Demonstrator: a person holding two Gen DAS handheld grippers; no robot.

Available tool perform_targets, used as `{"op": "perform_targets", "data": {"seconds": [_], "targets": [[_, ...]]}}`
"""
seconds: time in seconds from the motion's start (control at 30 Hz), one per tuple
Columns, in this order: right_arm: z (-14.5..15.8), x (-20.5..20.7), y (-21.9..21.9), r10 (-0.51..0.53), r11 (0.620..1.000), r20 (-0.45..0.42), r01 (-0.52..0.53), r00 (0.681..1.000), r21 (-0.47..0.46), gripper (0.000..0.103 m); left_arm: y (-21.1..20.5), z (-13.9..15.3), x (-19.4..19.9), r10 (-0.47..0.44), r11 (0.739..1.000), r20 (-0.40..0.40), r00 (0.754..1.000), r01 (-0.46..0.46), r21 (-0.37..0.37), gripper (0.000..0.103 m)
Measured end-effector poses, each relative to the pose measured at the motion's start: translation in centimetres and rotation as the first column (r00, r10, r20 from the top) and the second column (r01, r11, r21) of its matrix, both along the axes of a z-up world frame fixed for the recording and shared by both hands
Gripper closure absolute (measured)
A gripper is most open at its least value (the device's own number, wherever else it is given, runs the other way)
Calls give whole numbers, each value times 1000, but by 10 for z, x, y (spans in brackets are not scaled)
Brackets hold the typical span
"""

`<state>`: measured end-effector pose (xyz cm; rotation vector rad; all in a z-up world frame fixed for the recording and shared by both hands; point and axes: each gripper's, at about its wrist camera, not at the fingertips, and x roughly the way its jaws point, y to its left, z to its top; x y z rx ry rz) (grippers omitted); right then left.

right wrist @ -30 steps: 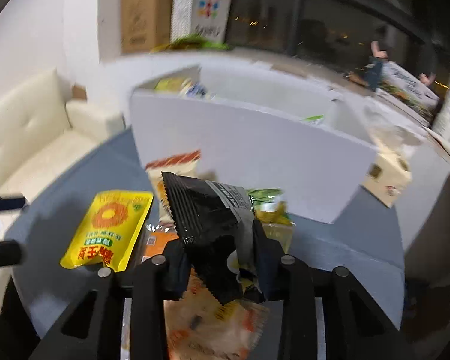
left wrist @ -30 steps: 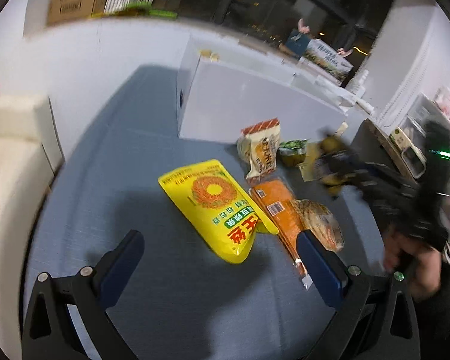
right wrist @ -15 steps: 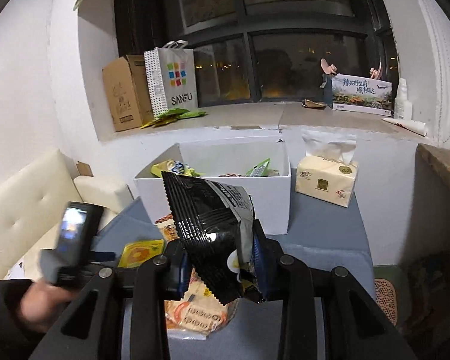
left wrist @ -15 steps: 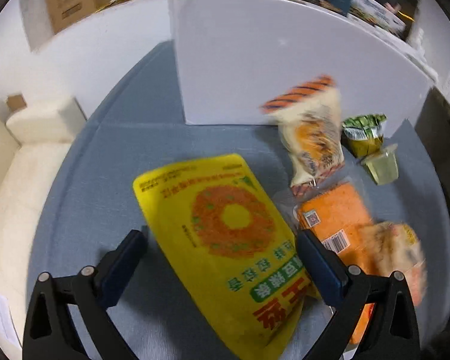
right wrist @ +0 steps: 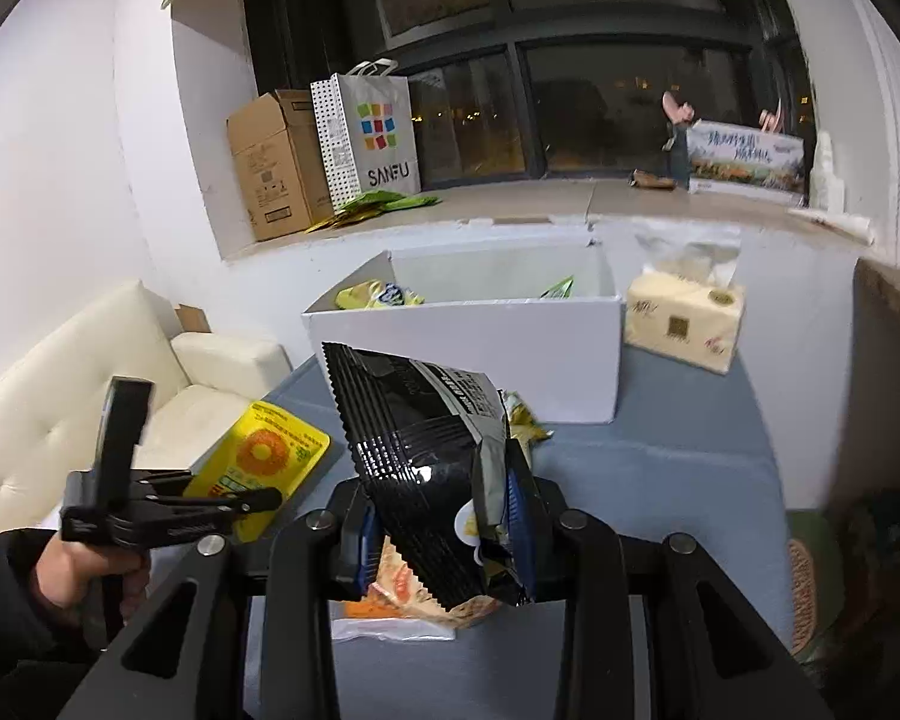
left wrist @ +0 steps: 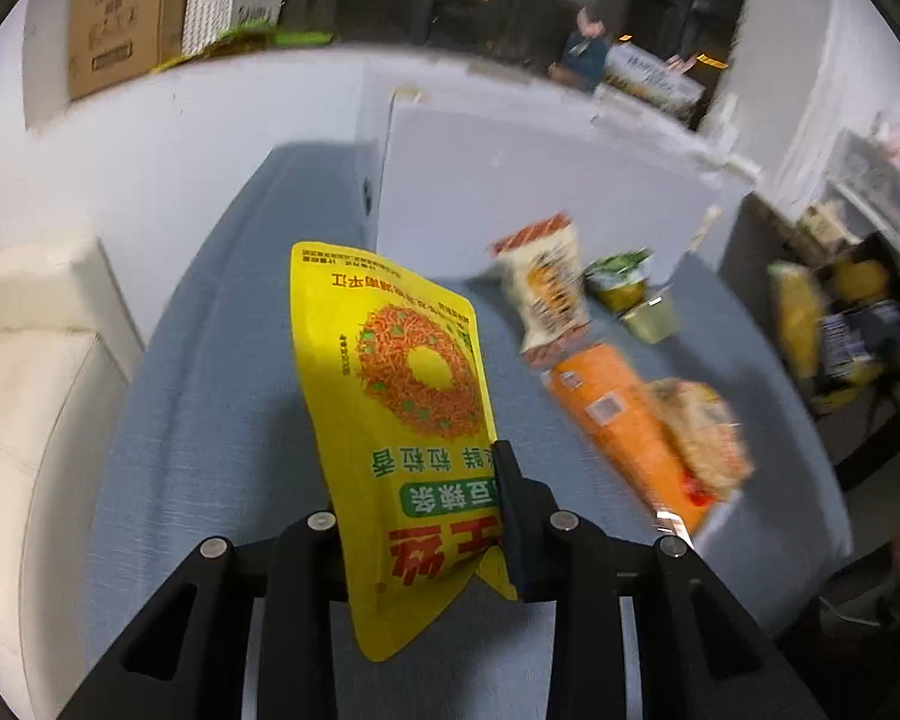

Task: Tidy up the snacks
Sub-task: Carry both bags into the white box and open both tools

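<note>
Sofa: cream sofa (right wrist: 60, 384) at the far left, beside the counter.
Left hand-held gripper: the left hand-held gripper (left wrist: 426, 516) is clamped on the lower part of the yellow pouch; one blue pad presses the pouch's right face, the other finger is hidden behind it. In the right wrist view the same tool (right wrist: 168, 507) appears at lower left, held in a hand (right wrist: 84, 570).
Yellow pouch: the yellow pouch (left wrist: 402, 396) is lifted off the counter and stands roughly upright, its print upside down with an orange ring on the front. Also visible in the right wrist view (right wrist: 264, 462).
Counter: blue-grey counter (left wrist: 222, 420) carries the loose snacks and the box.
White box: open white box (right wrist: 480, 348) stands at the back of the counter, with packets inside against its left and right walls.
Loose snacks: striped packet (left wrist: 546, 288) leans near the box front; green-lidded cup (left wrist: 621, 285) and clear cup (left wrist: 651, 318) just beside it; orange packet (left wrist: 618, 420) lies flat with a bread packet (left wrist: 702, 432) overlapping its right edge.
Right hand-held gripper: the right hand-held gripper (right wrist: 444, 534) is closed on the black bag.
Black bag: the black bag (right wrist: 426, 462) is held above the counter, in front of the white box.
Tissue pack: tissue pack (right wrist: 684, 324) sits right of the white box, apart from it.
</note>
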<state>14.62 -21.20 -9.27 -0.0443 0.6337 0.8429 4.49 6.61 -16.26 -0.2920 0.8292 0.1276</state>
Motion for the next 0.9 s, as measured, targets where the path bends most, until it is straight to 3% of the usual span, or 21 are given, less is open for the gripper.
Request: {"op": "perform_targets", "data": {"seconds": [0.2,0.37,0.5,0.67,0.9], "targets": [[-4,3,2,11,1000,-42,-10,999,20,66,-3,42,-13,-57,998,109,992,55,20,68],[8,14,2,4,999,-53,-1,999,54,66,5,80,7,-102,994,183,978,96,43,68],[29,34,8,-1,998,-27,3,1000,62,66,7,111,45,-127,990,240,962,107,93,68],[56,74,28,-28,998,-1,28,1000,62,66,21,134,110,-143,988,238,961,126,88,68],[69,159,78,-75,997,-22,75,997,7,66,36,122,205,-130,989,139,982,120,82,68]]}}
